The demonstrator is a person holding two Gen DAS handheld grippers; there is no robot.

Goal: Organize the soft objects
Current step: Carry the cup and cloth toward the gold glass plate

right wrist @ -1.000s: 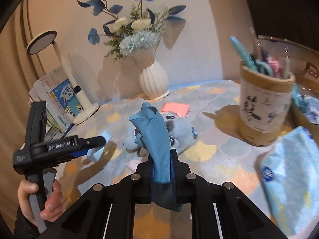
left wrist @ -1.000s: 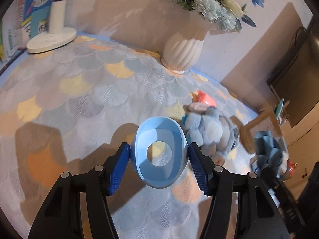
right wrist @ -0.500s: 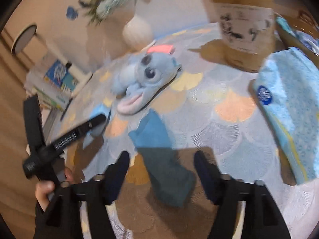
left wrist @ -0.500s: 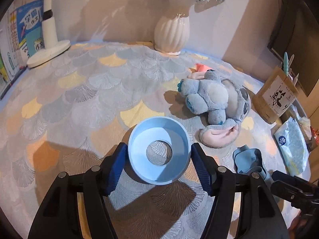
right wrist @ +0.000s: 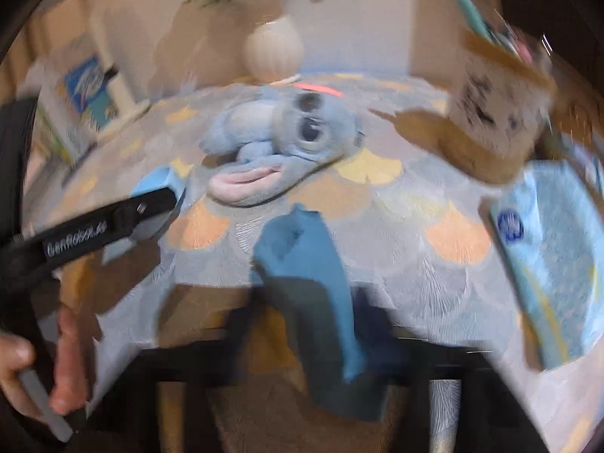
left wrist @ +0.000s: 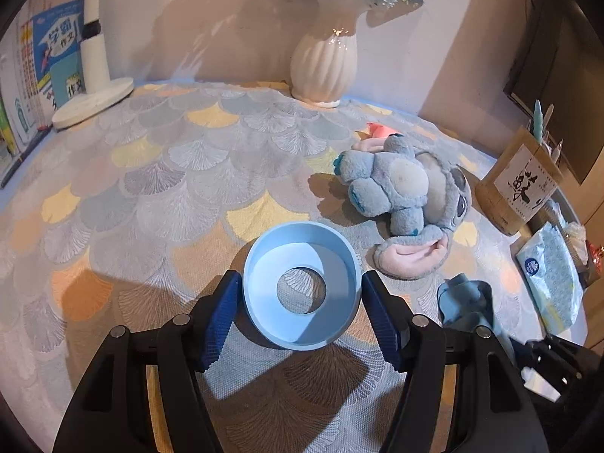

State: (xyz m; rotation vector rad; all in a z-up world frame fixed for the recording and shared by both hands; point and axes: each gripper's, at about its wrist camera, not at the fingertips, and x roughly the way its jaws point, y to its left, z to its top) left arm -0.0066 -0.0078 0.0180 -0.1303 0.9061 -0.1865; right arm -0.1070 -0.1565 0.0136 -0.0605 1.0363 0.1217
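left fingers (left wrist: 222, 317) clamp the blue ring (left wrist: 300, 290); right fingers blurred beside the cloth (right wrist: 313, 287).

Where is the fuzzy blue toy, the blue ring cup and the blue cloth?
fuzzy blue toy (left wrist: 406, 179): left wrist view, on its pale belly.
blue ring cup (left wrist: 300, 288): left wrist view, on its inner floor.
blue cloth (right wrist: 302, 253): right wrist view, on its upper part.

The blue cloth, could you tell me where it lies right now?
In the left wrist view the blue cloth lies crumpled on the patterned tablecloth, lower right, just below the plush toy and left of the tissue pack.
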